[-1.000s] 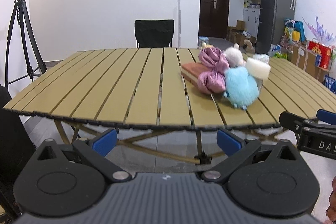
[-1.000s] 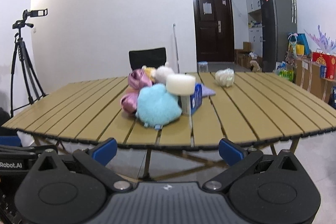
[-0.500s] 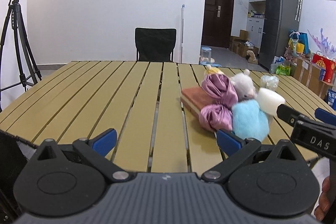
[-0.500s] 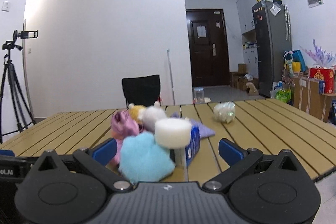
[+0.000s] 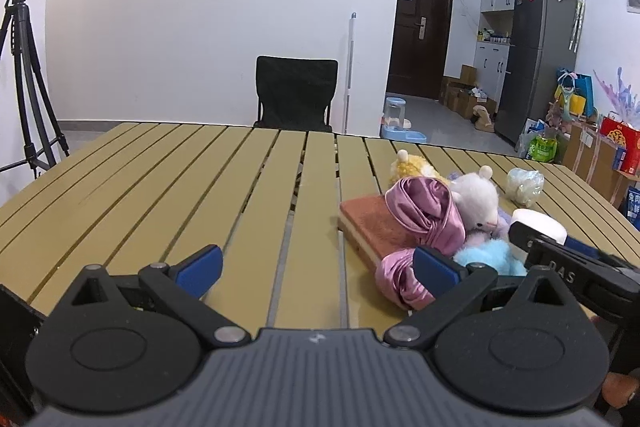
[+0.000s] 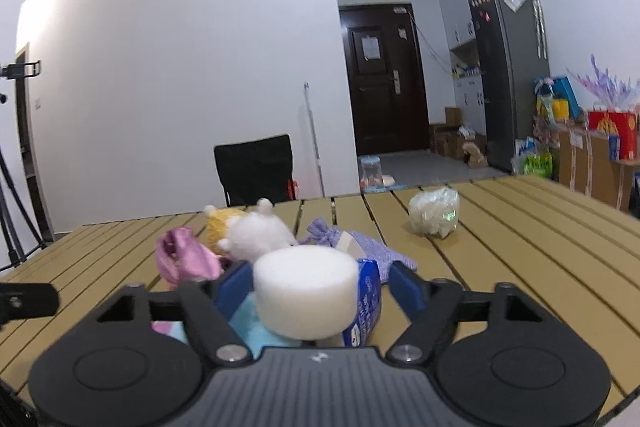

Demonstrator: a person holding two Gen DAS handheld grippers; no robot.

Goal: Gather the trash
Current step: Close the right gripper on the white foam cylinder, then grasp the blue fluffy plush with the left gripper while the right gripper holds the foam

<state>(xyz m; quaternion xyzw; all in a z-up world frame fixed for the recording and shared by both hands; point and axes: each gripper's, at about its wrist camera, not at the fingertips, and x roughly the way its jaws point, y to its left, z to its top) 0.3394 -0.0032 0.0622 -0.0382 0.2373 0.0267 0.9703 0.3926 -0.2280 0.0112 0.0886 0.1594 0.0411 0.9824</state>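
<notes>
Right gripper (image 6: 320, 287): fingers closing around the white foam cylinder (image 6: 306, 291), which stands between them on the blue-and-white carton (image 6: 366, 311); pads not yet pressing. Best to centre the cylinder and squeeze gently, since foam deforms. Left gripper (image 5: 316, 267): fingers spread, empty, over the tan slatted table (image 5: 160, 187). Beyond the fingers: crumpled clear plastic wad (image 6: 434, 213). No bin visible.
</notes>
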